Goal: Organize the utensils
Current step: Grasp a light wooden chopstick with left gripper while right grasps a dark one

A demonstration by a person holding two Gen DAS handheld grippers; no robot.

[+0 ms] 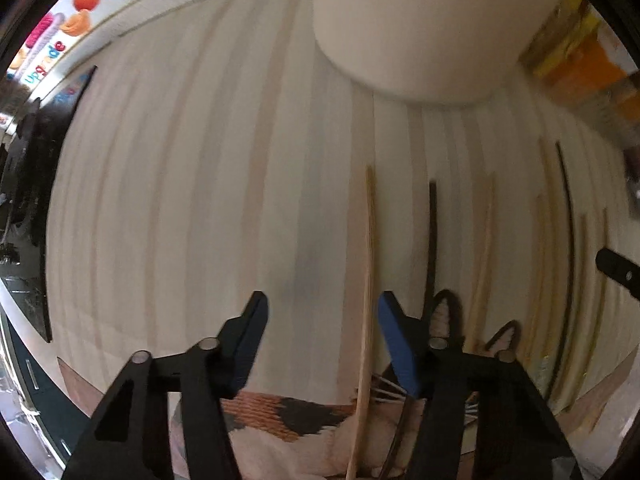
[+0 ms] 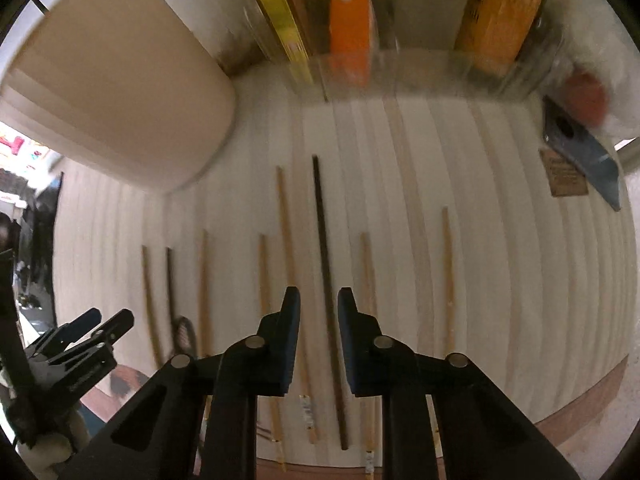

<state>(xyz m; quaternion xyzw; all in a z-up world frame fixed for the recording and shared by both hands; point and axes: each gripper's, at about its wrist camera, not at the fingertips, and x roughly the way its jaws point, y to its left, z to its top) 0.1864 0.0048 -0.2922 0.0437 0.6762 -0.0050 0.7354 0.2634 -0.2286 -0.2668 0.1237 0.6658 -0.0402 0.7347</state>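
Straddling dark chopstick (image 2: 328,280): right hand-held gripper (image 2: 319,300)

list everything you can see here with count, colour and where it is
light chopsticks: seven seen from the right wrist, tan wood, side by side on the mat
dark chopsticks: two, near black, among the tan ones
mat: one, pale striped, under the chopsticks
container: one, cream, back left of the mat
boxes: several, yellow and orange, in a clear bin behind
left gripper: jaws around a tan chopstick, not touching
right gripper: jaws astride a dark chopstick, gaps showing
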